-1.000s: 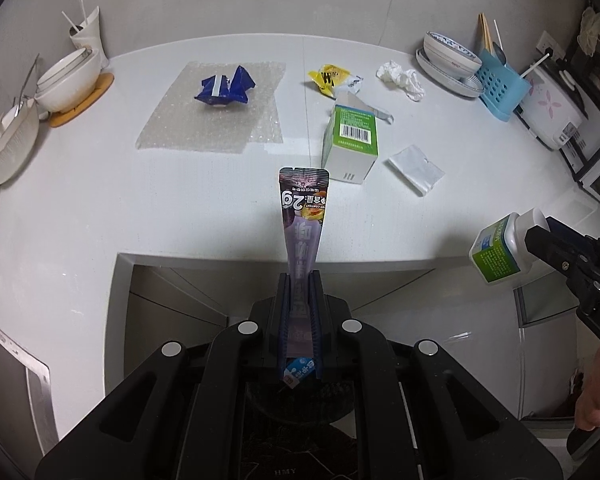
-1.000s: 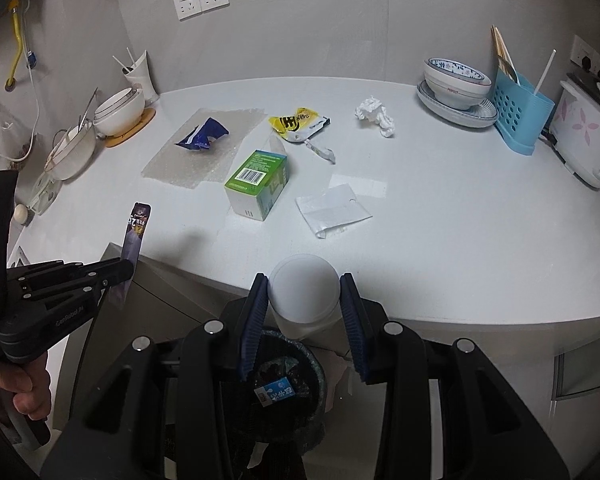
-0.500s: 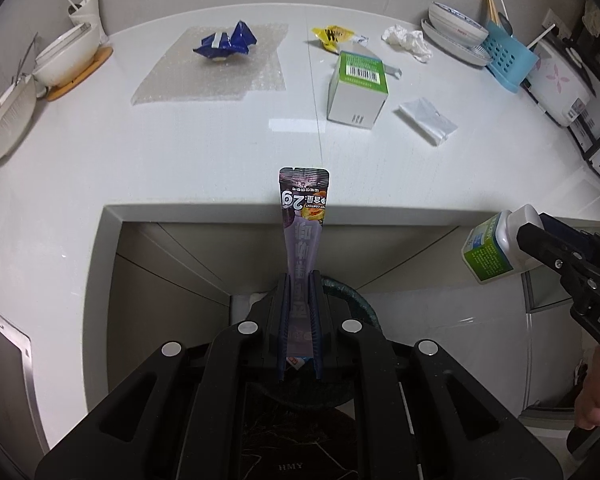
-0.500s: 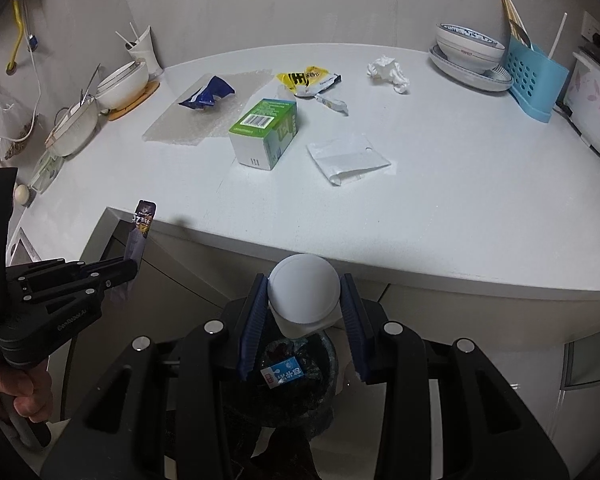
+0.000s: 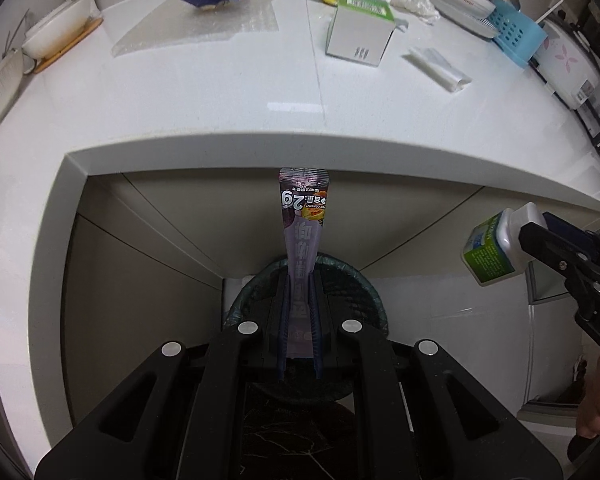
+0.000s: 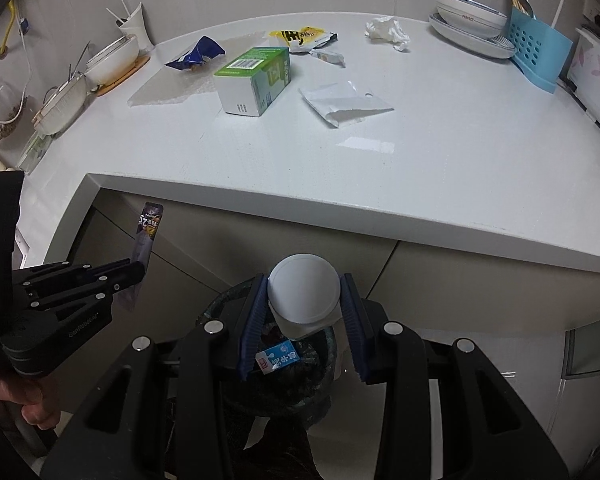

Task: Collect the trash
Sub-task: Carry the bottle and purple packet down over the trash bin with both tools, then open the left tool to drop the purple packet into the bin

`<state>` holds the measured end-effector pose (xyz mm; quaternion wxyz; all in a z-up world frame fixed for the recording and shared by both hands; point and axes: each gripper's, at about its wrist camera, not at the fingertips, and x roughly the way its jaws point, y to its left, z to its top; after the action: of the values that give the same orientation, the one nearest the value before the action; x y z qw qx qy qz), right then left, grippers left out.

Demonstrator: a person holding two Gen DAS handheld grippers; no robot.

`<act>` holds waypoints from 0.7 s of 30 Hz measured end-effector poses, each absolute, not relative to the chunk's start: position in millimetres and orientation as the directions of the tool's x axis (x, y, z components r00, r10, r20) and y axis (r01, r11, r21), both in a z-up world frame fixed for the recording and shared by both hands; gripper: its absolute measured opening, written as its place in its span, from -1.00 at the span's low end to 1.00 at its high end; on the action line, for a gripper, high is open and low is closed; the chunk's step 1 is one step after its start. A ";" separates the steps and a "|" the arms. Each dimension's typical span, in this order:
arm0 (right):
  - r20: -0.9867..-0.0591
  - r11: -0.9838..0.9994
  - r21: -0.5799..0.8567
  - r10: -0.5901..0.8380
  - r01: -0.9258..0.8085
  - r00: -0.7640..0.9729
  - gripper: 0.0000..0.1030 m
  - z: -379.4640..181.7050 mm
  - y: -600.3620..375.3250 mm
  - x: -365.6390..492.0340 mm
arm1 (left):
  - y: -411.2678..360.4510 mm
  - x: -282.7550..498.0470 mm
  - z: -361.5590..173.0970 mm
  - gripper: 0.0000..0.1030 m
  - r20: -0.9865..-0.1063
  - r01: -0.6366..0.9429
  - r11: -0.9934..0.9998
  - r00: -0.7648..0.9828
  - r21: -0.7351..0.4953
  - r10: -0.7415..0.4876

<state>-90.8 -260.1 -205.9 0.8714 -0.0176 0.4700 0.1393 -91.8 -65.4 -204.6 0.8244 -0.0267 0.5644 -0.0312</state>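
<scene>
Both grippers loaded, tilted steeply down over bin

L gripper (image 5: 299, 300) clamps flat purple foil sachet (image 5: 303, 216); R gripper (image 6: 302, 308) pinches round white-capped bottle (image 6: 302, 292), green label. Both above dark bag-lined bin (image 6: 220, 304) below glossy white counter (image 6: 380, 148). Vs 1 s ago: both lower, counter edge now above sachet tip.

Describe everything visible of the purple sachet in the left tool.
The long, narrow purple foil sachet carries white print and a fruit picture near its sealed far end. It stands straight out from the left tool, whose blue pads are shut on its lower part. It hangs over the dark lined bin, below the counter edge, touching nothing else.
</scene>
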 end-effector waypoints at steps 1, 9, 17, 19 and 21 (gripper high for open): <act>-0.825 0.962 0.093 0.218 -0.255 0.521 -0.32 -209.0 -260.0 -91.2 | -65.8 -92.0 -208.5 -0.83 -0.930 0.023 0.996 0.359 -0.081 -0.084; -0.845 0.971 0.086 0.190 -0.222 0.500 -0.32 -230.7 -267.5 -88.6 | -73.1 -93.9 -240.4 -0.83 -0.943 0.053 0.997 0.326 -0.052 -0.066; -0.864 0.978 0.090 0.170 -0.188 0.473 -0.32 -244.6 -277.2 -89.5 | -84.3 -92.9 -259.5 -0.83 -0.948 0.102 0.994 0.314 -0.027 -0.058; -0.866 0.979 0.089 0.167 -0.183 0.471 -0.32 -245.2 -279.2 -90.7 | -89.4 -92.0 -264.5 -0.83 -0.950 0.121 0.992 0.307 -0.021 -0.057; -0.866 0.980 0.089 0.164 -0.178 0.472 -0.32 -244.6 -281.2 -92.0 | -93.6 -91.8 -267.8 -0.83 -0.951 0.136 0.990 0.300 -0.029 -0.069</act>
<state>-92.0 -281.2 -244.6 0.8578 -0.0067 0.5041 0.0998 -91.8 -93.6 -267.8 0.8057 0.0287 0.5882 -0.0637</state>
